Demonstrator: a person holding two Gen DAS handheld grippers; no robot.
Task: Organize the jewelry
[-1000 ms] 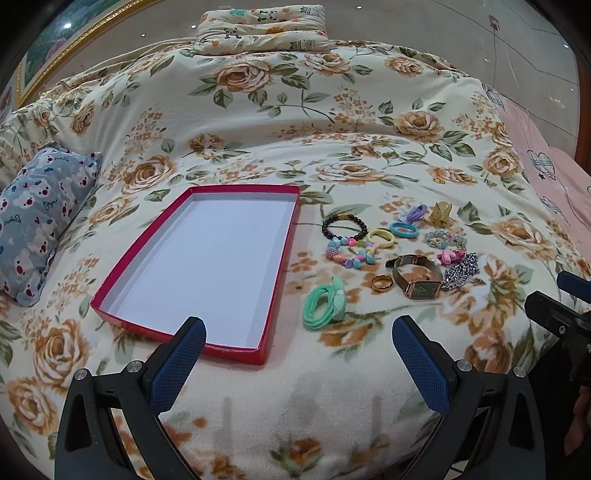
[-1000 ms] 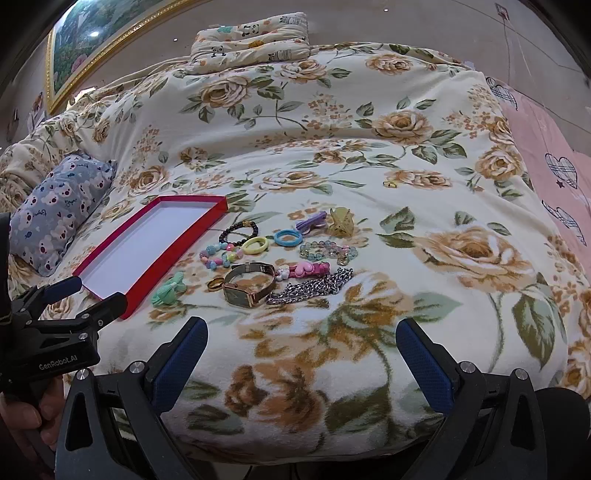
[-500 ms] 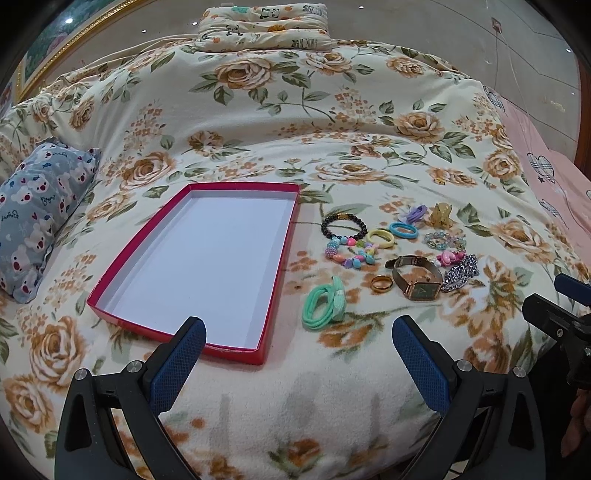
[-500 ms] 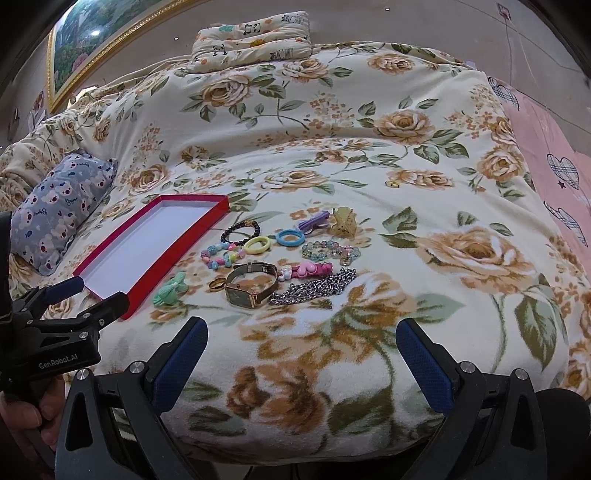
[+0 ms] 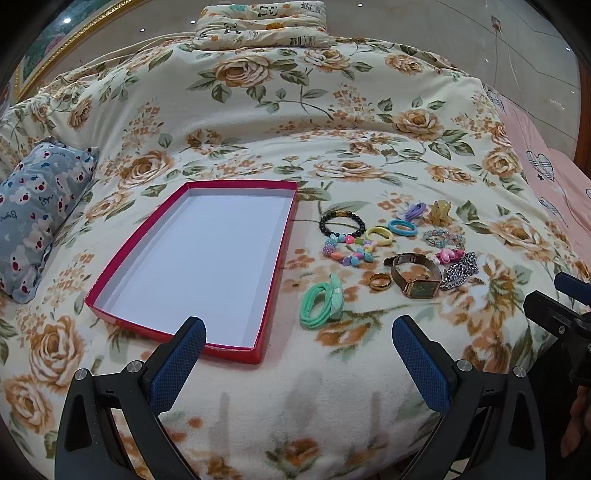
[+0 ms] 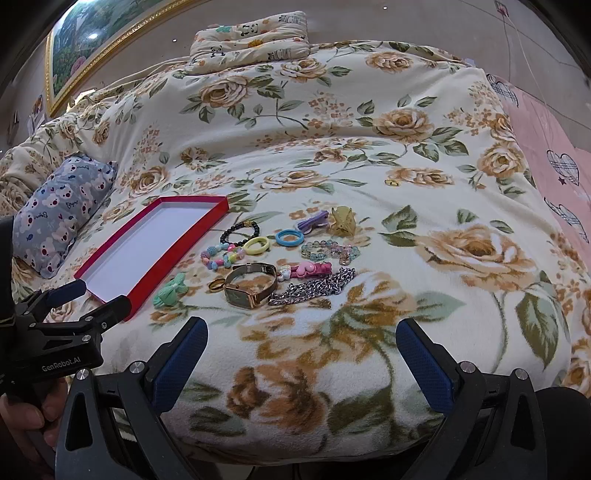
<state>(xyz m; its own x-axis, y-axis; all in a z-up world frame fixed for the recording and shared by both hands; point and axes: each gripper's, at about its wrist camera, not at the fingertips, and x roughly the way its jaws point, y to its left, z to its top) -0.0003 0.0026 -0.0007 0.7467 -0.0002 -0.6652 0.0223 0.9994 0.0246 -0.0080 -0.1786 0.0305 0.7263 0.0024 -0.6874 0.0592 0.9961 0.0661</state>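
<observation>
A red shallow box with a white bottom [image 5: 280,236] lies empty on the floral blanket; it also shows in the right wrist view [image 6: 177,243]. To its right lie several pieces: a green hair tie [image 5: 321,301], a gold ring [image 5: 380,281], a rose-gold watch [image 5: 415,275], a silver chain [image 6: 314,286], a black bead bracelet [image 5: 341,224], a pastel bead bracelet [image 5: 349,253], a yellow ring [image 5: 379,235] and a blue ring [image 5: 402,228]. My left gripper [image 5: 299,354] is open and empty at the bed's front edge. My right gripper [image 6: 301,360] is open and empty, in front of the chain.
A grey bear-print pillow [image 5: 33,214] lies at the left. A panda-print pillow [image 5: 262,24] sits at the far end of the bed. A pink heart-print sheet [image 6: 546,147] borders the right side. A framed picture [image 6: 92,40] hangs at the back left.
Both grippers have barely shifted. The left wrist view has drifted slightly, and the jewelry and the box have not moved.
</observation>
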